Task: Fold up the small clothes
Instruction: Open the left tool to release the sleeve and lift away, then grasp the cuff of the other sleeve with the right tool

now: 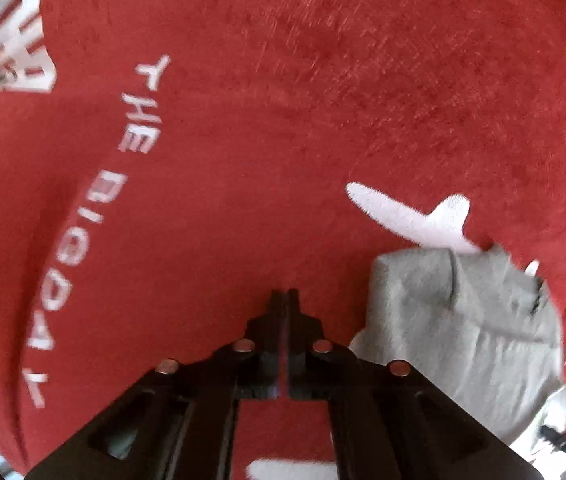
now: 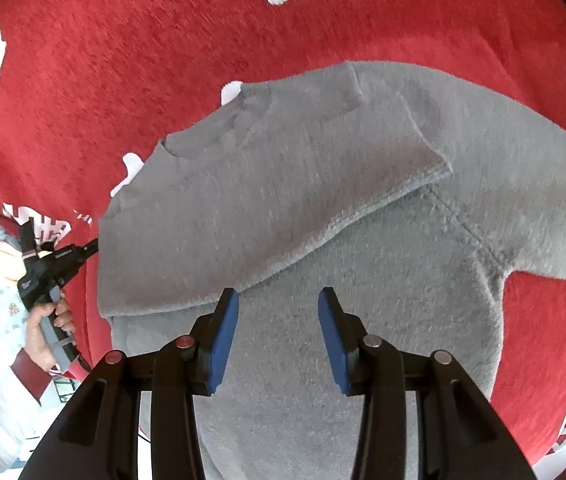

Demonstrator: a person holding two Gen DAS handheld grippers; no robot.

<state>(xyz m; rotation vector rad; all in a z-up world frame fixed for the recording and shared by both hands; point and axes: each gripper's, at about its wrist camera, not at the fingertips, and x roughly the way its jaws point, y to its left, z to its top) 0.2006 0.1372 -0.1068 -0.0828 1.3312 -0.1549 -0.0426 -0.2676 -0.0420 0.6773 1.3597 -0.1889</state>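
The right gripper (image 2: 278, 334) is hanging with its blue-padded jaws apart and nothing between them, pointing down at the body of the grey sweater (image 2: 323, 216), which is lying spread on the red cloth (image 2: 123, 60). Taking the sweater as the landmark: one sleeve is already lying folded across its chest, its cuff end reaching toward the far sleeve's shoulder seam, while that other sleeve is still stretching out flat past the sweater's side. So I am judging the fold as begun but well short of done: the second sleeve and the doubling of the body are remaining.

The left gripper (image 1: 287, 300) is sitting with its jaws pressed together, hovering over bare red cloth just beside the sweater's folded edge. A thin reddish line is showing in the seam between the jaws; whether that is pinched fabric or only a reflection I cannot tell. In the right wrist view the left gripper is showing just off the sweater's edge, held in a person's hand (image 2: 41, 328).

The sweater's hem is running under the right gripper and out of sight, the far cuff is being cut off at the frame edge, and both views are blurring somewhat.
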